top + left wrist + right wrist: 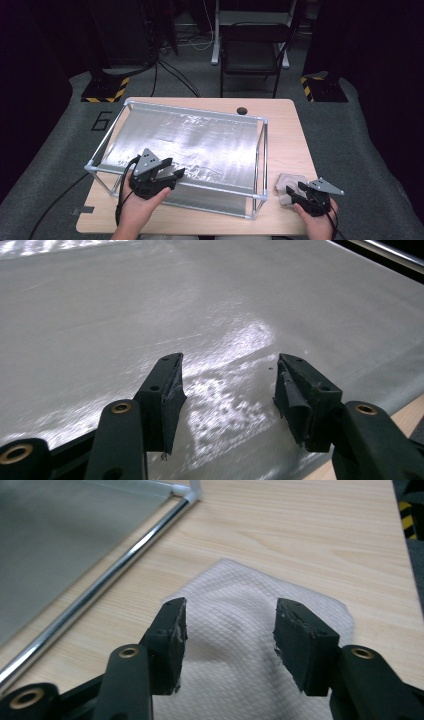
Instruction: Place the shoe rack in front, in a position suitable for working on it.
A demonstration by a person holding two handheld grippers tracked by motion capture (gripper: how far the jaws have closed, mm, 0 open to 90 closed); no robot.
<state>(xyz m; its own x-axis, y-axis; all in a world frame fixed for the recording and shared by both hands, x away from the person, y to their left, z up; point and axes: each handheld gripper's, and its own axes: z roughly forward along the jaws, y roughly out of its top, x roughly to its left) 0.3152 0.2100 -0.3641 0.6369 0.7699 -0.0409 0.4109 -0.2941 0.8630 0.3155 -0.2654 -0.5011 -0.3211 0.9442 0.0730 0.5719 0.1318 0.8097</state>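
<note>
A silvery sheet (190, 140) is stretched over a metal tube frame (263, 150) on the wooden table (285, 130). My left gripper (177, 172) hangs over the sheet's near edge, jaws open. In the left gripper view the left gripper (227, 365) has only the shiny sheet (150, 300) under the gap. A crumpled white cloth (287, 181) lies at the table's near right. My right gripper (292, 190) is just over it, open. In the right gripper view the right gripper (230, 607) straddles a raised fold of the cloth (235, 630) without pressing it.
The frame's tube (125, 560) runs diagonally left of the cloth. A round hole (242, 110) sits at the table's far edge. Behind the table stand a dark chair (252, 50) and two yellow-and-black striped bases (105, 90) (320, 87). Cables trail from both grippers.
</note>
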